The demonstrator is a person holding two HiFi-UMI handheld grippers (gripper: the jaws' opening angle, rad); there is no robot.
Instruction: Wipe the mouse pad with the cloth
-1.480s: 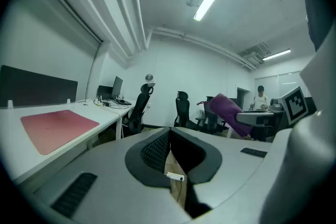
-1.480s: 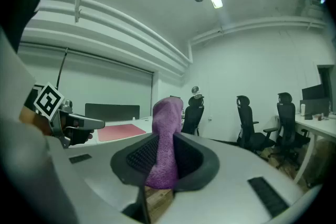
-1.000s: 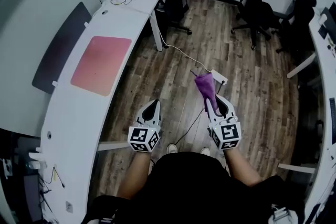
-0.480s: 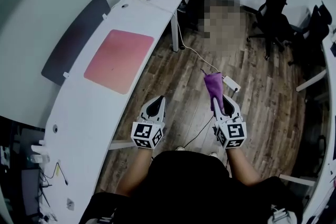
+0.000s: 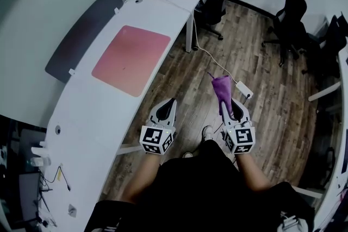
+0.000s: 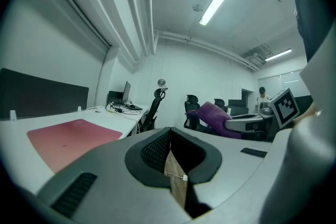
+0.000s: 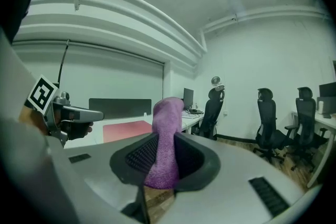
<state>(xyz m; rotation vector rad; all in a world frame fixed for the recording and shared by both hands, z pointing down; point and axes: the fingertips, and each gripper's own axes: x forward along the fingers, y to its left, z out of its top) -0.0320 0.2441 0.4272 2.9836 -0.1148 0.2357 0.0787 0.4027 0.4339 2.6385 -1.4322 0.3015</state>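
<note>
Pinching the cloth (image 5: pixel 222 89), right gripper (image 5: pixel 231 106) hovers — left gripper (image 5: pixel 169 103) closed, empty.

Two tools in play: left gripper (image 5: pixel 170 101) and right gripper (image 5: pixel 232 104). One purple cloth (image 5: pixel 221 88), pinched in the right gripper's jaws. One pink mouse pad (image 5: pixel 130 60), ahead and left of the left gripper, on one long white desk (image 5: pixel 87 111). Three office chairs ahead of the right gripper: first chair (image 7: pixel 214 110), second chair (image 7: pixel 265 115), third chair (image 7: pixel 303 113). One power strip (image 5: pixel 244 89), just past the cloth.
</note>
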